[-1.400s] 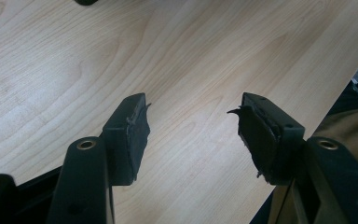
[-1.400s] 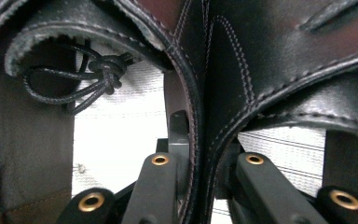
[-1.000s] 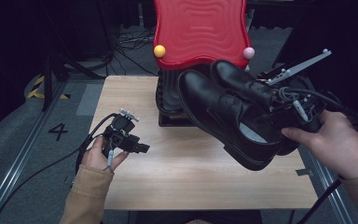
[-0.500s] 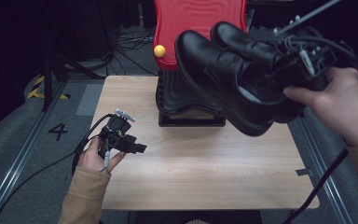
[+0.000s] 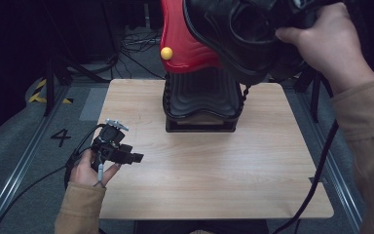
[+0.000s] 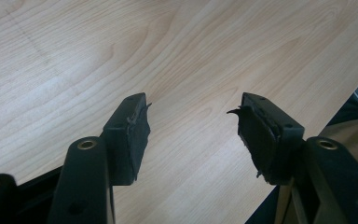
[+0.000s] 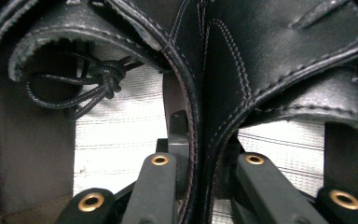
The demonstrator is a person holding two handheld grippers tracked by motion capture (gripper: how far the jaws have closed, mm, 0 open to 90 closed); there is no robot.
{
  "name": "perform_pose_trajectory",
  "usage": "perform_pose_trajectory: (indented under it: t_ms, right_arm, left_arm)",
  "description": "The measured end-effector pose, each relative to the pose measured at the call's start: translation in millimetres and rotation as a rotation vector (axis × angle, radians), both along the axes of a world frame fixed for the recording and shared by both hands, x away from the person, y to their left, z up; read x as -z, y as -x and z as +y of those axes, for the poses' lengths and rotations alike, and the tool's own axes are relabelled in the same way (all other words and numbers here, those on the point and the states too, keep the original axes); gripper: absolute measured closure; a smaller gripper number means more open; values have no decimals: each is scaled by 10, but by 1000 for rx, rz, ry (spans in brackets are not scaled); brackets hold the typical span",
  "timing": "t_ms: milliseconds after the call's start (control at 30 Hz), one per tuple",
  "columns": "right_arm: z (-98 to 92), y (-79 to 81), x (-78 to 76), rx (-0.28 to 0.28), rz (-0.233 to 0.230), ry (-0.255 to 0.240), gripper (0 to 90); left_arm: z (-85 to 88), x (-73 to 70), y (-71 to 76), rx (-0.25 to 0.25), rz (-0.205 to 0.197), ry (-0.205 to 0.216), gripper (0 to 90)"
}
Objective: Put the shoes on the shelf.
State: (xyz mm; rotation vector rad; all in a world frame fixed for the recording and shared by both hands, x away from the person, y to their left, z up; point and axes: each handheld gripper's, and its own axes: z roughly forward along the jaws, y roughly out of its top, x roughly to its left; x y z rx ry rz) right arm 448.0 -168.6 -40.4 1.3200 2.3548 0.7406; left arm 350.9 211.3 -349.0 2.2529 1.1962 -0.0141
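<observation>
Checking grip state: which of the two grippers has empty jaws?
The left gripper, low over the wooden table, jaws apart, empty; the right gripper clamps two black leather shoes.

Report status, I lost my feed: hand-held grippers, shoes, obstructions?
Right hand-held gripper shut on black shoes, pair lifted high. Left hand-held gripper open, idle, low over table. Red and black stand directly below shoes.
</observation>
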Motion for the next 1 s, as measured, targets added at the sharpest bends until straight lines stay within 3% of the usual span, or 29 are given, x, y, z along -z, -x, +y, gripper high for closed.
perform_pose_trajectory:
  t_ms: [200, 467, 633, 867, 1000]
  right_arm:
    - [164, -327, -68, 62, -12, -34, 825]
    - [375, -632, -37, 155, -41, -20, 825]
    - [408, -777, -10, 196, -61, -70, 825]
    - [574, -911, 79, 241, -104, -59, 825]
    - [687, -997, 182, 269, -101, -112, 823]
  left_arm:
    - [58, -2, 2, -10, 1, 17, 433]
    - [51, -6, -25, -1, 2, 25, 432]
    - [90, -27, -32, -2, -3, 39, 432]
    - [142, -38, -33, -5, -13, 48, 433]
    - [146, -40, -33, -11, -13, 58, 433]
